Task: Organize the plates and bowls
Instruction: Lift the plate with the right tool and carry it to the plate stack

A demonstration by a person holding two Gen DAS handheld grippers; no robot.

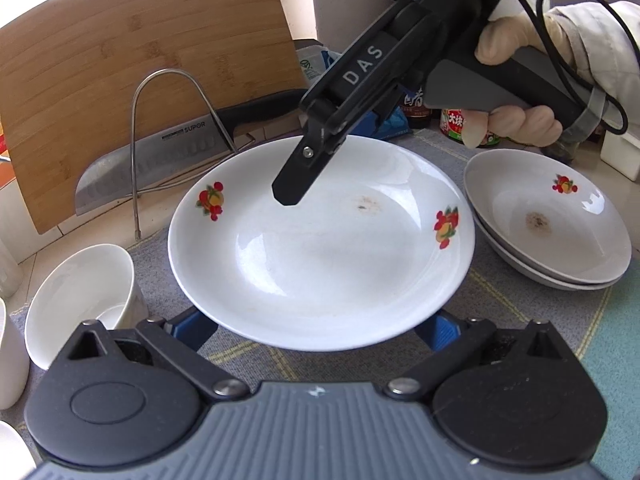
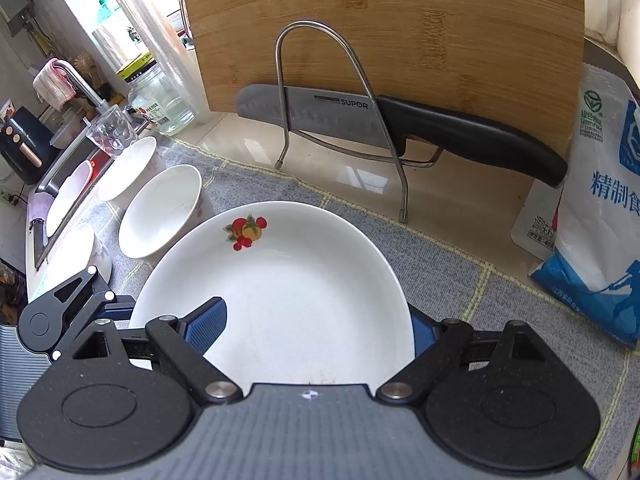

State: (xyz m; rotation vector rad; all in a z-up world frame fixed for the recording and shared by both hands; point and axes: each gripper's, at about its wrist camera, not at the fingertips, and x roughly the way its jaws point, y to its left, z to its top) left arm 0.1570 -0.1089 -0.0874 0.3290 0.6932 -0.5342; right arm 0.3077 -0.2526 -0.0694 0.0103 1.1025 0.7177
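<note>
Here the fruit-print plate (image 1: 320, 248) is straddled by the wide-open left gripper (image 1: 320, 330) and right gripper (image 2: 320, 330) — neither clamped; a slip could chip the stacked plates (image 1: 548, 220) at right.

A tall bamboo cutting board (image 2: 384, 28) leans upright behind a bent steel wire rack (image 2: 340, 92) carrying a black-handled steel cleaver (image 2: 400, 120). Right of it stands a blue-and-white salt bag (image 2: 600, 216); a grey woven mat (image 2: 480, 280) covers the desk.
</note>
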